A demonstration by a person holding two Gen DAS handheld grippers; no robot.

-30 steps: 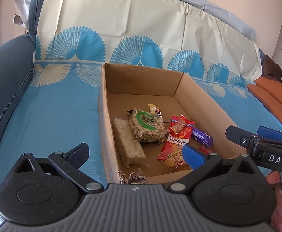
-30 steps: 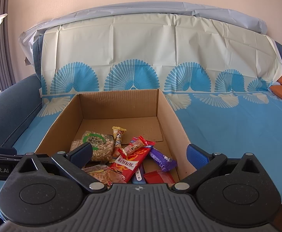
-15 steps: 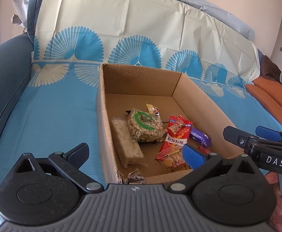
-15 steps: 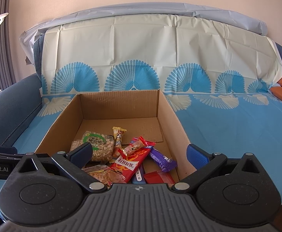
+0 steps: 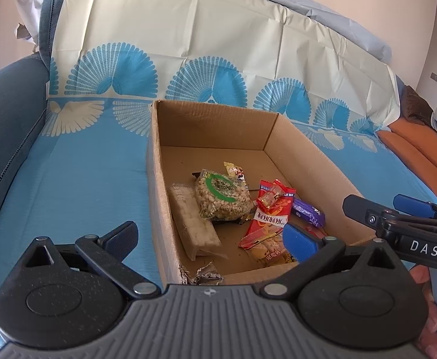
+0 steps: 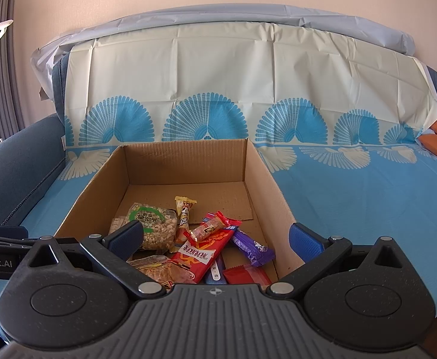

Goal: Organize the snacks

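Observation:
An open cardboard box [image 5: 155,161] [image 6: 266,173] sits on a blue-and-cream patterned cloth. Inside lie several snacks: a clear bag with a green ring label [image 5: 221,197] [image 6: 154,226], a pale wafer pack [image 5: 193,220], a long red packet [image 5: 268,224] [image 6: 206,249], a purple bar [image 5: 308,211] [image 6: 251,246] and a small yellow packet [image 6: 185,209]. My left gripper [image 5: 209,239] is open and empty, hovering over the box's near left corner. My right gripper [image 6: 215,236] is open and empty above the box's near end; from the left wrist it appears as the right gripper [image 5: 395,209] beside the box.
The cloth [image 5: 68,179] covers a sofa seat and backrest. A dark blue armrest [image 5: 6,113] rises at the left. Orange cushions [image 5: 419,155] lie at the far right. A person's hand [image 5: 428,314] holds the right gripper. The box's near left corner [image 5: 197,275] is torn.
The left wrist view has drifted slightly, so the box sits a little further left in it. Both grippers stay open and the snacks have not moved.

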